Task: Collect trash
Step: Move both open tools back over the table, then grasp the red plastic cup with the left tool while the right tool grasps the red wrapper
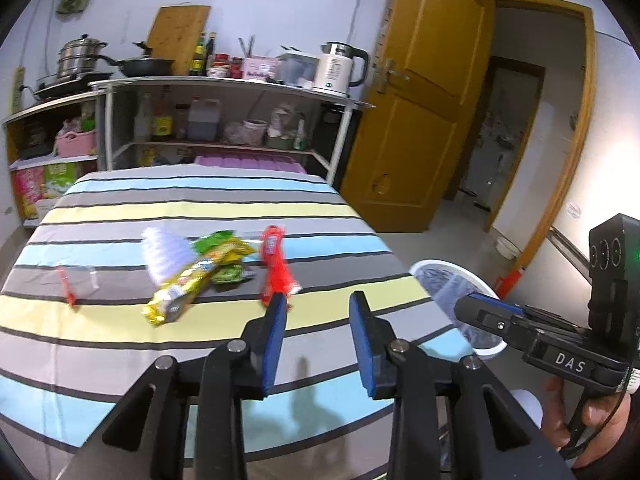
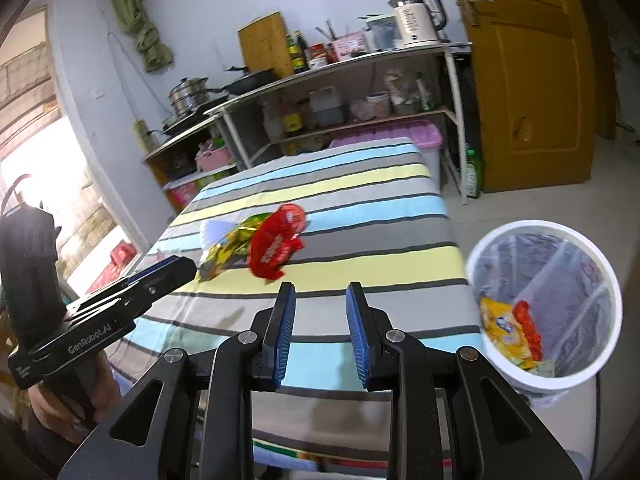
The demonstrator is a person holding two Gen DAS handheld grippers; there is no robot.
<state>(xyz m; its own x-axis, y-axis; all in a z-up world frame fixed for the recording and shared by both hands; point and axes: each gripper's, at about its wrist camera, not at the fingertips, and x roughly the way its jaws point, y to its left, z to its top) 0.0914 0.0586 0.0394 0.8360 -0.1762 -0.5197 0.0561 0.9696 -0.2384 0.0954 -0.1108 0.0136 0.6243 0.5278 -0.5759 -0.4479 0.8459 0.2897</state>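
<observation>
- Surface point(image 1: 120, 332), under a striped cloth, fills the middle of both views.
- Bin point(image 2: 600, 356), white with a clear liner, stands on the floor at 3 o'clock of the surface's near corner; a yellow packet point(image 2: 502, 326) and red scrap point(image 2: 528, 326) lie inside.
- Left tool point(image 1: 318, 312): jaws apart by a narrow gap, nothing between them, above the near edge.
- Right tool point(image 2: 320, 308): jaws apart by a narrow gap, empty, with the bin at its 3 o'clock.
- Trash lies mid-surface in a loose pile: red wrapper point(image 2: 276, 246) at 12 o'clock of both tools, gold wrapper point(image 1: 188, 286) touching a green one point(image 1: 218, 242), lilac piece point(image 1: 166, 254) at 9 o'clock of those.
- Clear wrapper with a red strip point(image 1: 66, 286) lies apart, at 9 o'clock of the pile.
</observation>
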